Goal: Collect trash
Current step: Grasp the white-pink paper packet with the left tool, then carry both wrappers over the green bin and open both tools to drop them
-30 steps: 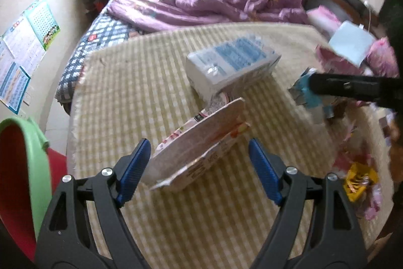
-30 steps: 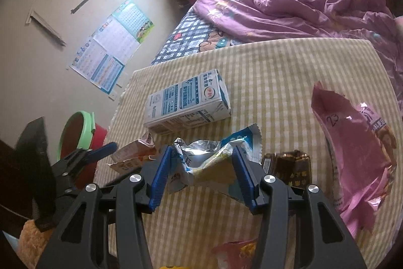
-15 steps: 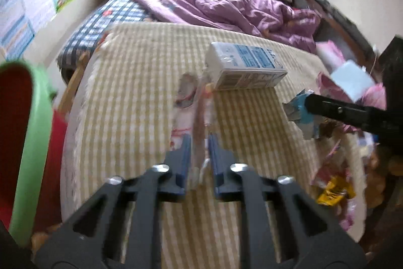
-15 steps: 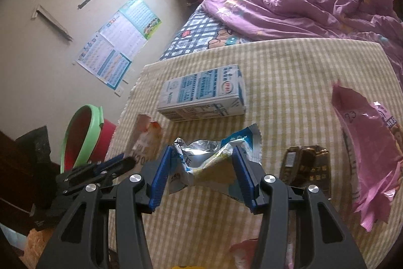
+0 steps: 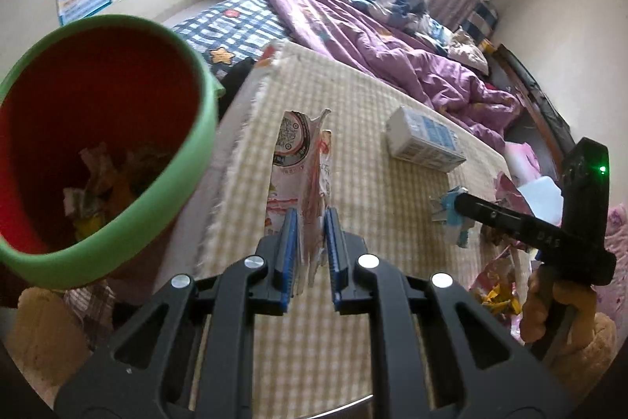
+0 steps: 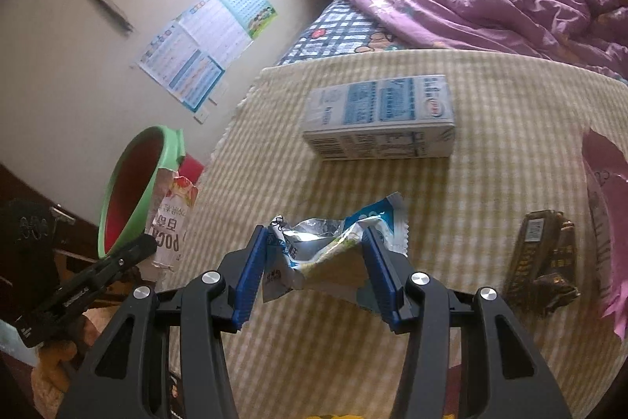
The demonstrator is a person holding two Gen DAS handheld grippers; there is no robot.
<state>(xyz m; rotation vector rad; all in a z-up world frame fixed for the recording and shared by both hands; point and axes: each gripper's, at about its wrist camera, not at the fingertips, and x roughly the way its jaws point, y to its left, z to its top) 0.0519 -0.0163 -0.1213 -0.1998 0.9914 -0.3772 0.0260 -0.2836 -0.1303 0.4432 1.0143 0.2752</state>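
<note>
1. My left tool [image 5: 309,254] is clamped on a flattened red-and-white snack packet [image 5: 304,160], its blue pads pressed against both faces near the packet's lower end. The packet stands upright out of the pads, lifted off the table.
2. Just to the left of that packet is the red bin with the green rim [image 5: 196,128], its mouth tilted toward me. Crumpled scraps lie at its bottom.
3. My right tool [image 6: 312,269] is clamped on a crumpled silver-and-blue wrapper [image 6: 333,246]; the pads sit fairly wide apart, with the wrapper bunched between them and touching both.
4. Beneath it is the table [image 6: 490,183], covered in a yellow checked cloth.
5. Beyond the wrapper, a blue-and-white milk carton [image 6: 378,116] lies on its side on the cloth.
6. To the right, a dark brown wrapper [image 6: 543,262] lies on the cloth, and a pink bag [image 6: 606,183] lies at the right edge, just beside it.
7. Seen from my right tool, the left tool [image 6: 129,258] holds the packet at the table's left edge, right beside the bin's rim.
8. Behind the table is a bed with a purple quilt [image 6: 490,2], and posters [image 6: 208,46] hang on the wall.
</note>
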